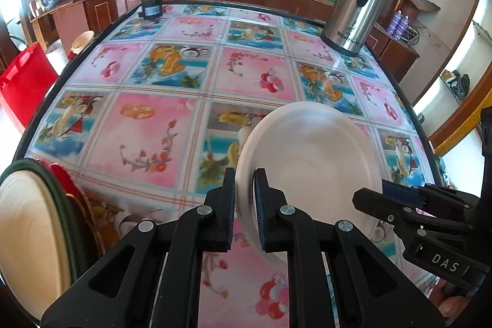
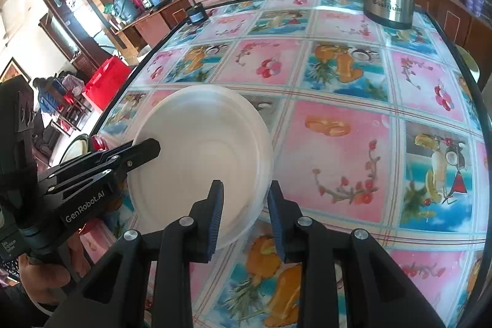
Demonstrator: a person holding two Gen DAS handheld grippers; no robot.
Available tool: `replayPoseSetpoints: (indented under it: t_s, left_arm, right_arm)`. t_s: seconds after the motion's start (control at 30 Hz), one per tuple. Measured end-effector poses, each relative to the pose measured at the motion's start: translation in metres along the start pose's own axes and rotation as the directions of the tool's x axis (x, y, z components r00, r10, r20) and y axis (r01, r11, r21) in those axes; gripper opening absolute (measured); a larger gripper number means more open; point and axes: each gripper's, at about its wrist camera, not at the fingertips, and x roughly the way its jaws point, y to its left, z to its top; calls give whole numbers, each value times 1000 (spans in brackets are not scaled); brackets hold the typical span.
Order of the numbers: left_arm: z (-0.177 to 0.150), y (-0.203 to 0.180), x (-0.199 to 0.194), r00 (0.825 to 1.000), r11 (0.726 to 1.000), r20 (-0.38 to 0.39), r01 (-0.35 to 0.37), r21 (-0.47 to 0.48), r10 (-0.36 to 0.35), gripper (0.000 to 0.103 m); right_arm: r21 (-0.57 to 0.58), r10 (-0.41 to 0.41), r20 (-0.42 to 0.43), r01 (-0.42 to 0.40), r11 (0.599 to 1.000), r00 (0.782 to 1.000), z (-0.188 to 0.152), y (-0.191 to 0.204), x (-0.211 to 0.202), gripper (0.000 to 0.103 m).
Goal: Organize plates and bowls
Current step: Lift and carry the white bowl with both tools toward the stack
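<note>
In the left wrist view, a stack of upright plates stands at the far left edge: a cream plate in front, a dark green rim and red pieces behind it. The tabletop, covered in a pink and blue fruit-print cloth, fills the centre.

The left claw is clenched on the left rim of a white plate. The plate is tilted and held above the tabletop, its concave face toward the right. The rim is blurred where it passes between the pads.

At the right edge of the plate, the right claw reaches in from the right side of the frame. In the right wrist view, the right claw straddles the plate's near right rim. A gap shows between the right-hand pad and the rim. Contact on the left-hand pad cannot be confirmed, so this claw reads as released.

The left claw enters that view from the left, with a hand visible below it.

A steel thermos jug stands upright at the far right corner of the tabletop, well apart from the plate. A small black device sits at the far left corner.
</note>
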Motion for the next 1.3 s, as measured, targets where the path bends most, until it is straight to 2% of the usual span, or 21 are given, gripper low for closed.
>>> replayPoseSetpoints:
  t_s: [0.57, 0.97, 1.3]
  left_arm:
    - [-8, 58, -51, 997, 996, 59, -48, -70, 52, 12]
    - [-13, 104, -92, 988, 988, 119, -87, -126, 102, 12]
    - [-27, 157, -117, 977, 970, 141, -130, -204, 161, 12]
  right_arm:
    - [-123, 44, 12, -42, 991, 999, 10, 70, -2, 30]
    - [-213, 82, 12, -78, 974, 997, 17, 126, 5, 30]
    - [-300, 114, -31, -118, 947, 993, 19, 181, 27, 30]
